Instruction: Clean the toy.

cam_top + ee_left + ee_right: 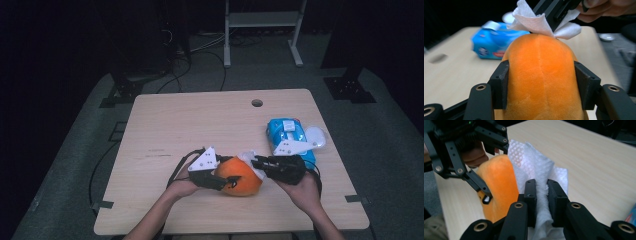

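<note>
**Soft orange plush clamped, tissue pinched against its top**

Near the front edge of the bench [165,115], roughly midway along it: orange plush toy [241,176], lying low on the wood. Left tongs [541,85] clenched on the plush, pads sunk slightly into both flanks, fabric bulging between them. Right tongs [541,192] clamped on a white tissue [536,167], crumpled sheet pressed to the plush's far end. Blue wipes pack [289,136] toward the right edge, apart from the work.

Likely handling: plush light, squashy, fuzzy enough not to slip, but prone to deform and roll under a push. Best held across the middle of the body, as now, not by an end. Tissue nearly weightless, limp, easily torn; best gripped on a bunched fold, with gentle strokes only. No fragile parts apparent on either.
</note>
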The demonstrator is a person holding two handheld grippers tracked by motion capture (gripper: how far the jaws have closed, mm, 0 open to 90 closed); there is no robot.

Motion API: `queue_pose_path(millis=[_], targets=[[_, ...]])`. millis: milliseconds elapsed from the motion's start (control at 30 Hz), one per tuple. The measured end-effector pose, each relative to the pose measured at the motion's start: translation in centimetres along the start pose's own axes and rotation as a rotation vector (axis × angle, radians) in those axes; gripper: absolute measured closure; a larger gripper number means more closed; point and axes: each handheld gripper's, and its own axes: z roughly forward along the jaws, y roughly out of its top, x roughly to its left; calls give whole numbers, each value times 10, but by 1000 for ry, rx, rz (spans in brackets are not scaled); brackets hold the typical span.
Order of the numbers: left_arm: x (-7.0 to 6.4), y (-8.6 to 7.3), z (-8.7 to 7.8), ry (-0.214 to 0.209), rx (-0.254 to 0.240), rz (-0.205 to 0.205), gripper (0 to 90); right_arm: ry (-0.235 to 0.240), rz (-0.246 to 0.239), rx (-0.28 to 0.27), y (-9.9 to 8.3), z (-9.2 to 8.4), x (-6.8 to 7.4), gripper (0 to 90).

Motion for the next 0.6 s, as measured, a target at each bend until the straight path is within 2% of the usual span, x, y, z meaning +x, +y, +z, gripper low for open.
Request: queue_pose_path(millis=[33, 67, 100, 133, 167, 200, 267, 333, 400, 500, 600], targets=[[4, -7, 2, 18, 18, 1, 388, -4, -5, 3, 2, 3, -1, 778], [12, -19, 7, 9, 95, -87, 293, 8, -5, 50, 0, 18, -5, 778], [18, -25, 6, 1, 101, -154, 224, 19, -12, 93, -4, 29, -4, 778], [18, -25, 6, 1, 101, -154, 183, 19, -12, 93, -4, 29, -4, 778], [23, -28, 2, -25, 100, -210, 183, 28, -18, 117, -10, 39, -2, 780], [23, -28, -1, -26, 124, -208, 141, 58, -3, 100, -17, 47, 4, 781], [21, -28, -2, -24, 128, -193, 154, 56, -8, 99, -16, 47, 7, 781], [17, -28, -1, -14, 144, -165, 235, 43, -36, 114, -10, 46, 11, 781], [15, -28, -2, -8, 154, -136, 292, 29, -53, 108, -6, 45, 13, 781], [13, -31, -3, -5, 146, -123, 327, 25, -53, 82, -4, 42, 10, 783], [11, -32, -4, -8, 146, -105, 332, 3, -40, 70, -5, 36, 2, 783]])
